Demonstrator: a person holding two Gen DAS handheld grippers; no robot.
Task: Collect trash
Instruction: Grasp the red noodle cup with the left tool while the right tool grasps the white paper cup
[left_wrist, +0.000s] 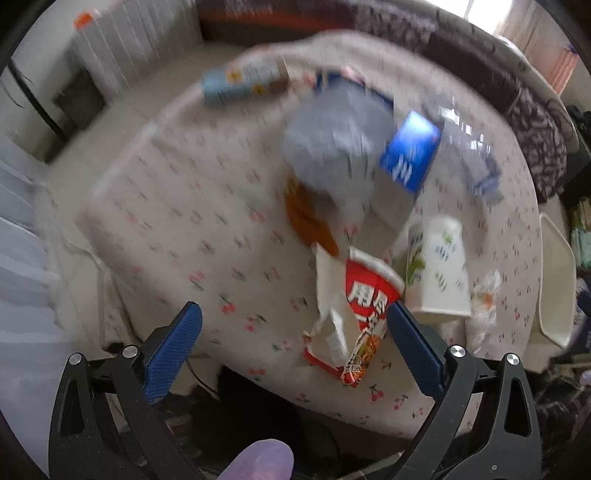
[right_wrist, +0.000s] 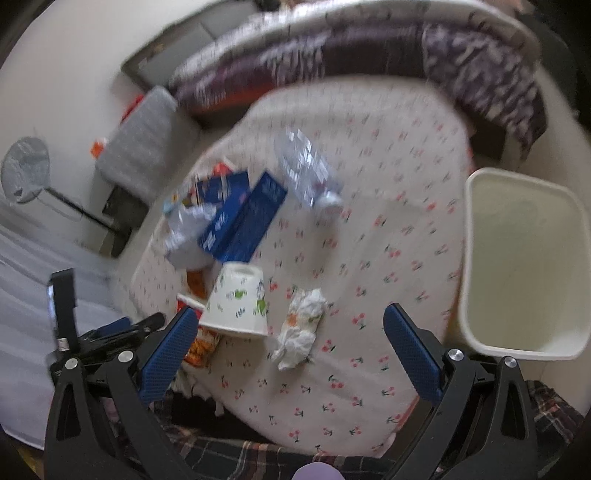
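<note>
**Both claws empty above the litter**

The left gripper (left_wrist: 293, 334) and right gripper (right_wrist: 290, 332) were held with jaws spread wide, nothing between them. Trash was scattered on the cherry-print cloth (right_wrist: 388, 258): a crumpled tissue (right_wrist: 301, 328) just beside an upturned paper cup (right_wrist: 236, 302), a torn red noodle wrapper (left_wrist: 360, 317), a blue box (right_wrist: 243, 221), a clear plastic bottle (right_wrist: 308, 173). A cream bin (right_wrist: 524, 266) stood at the right edge. The tissue was judged light, soft and squashable, best pinched across its bulk. The cup was judged thin-walled and easily crushed, best taken at the rim.
</note>
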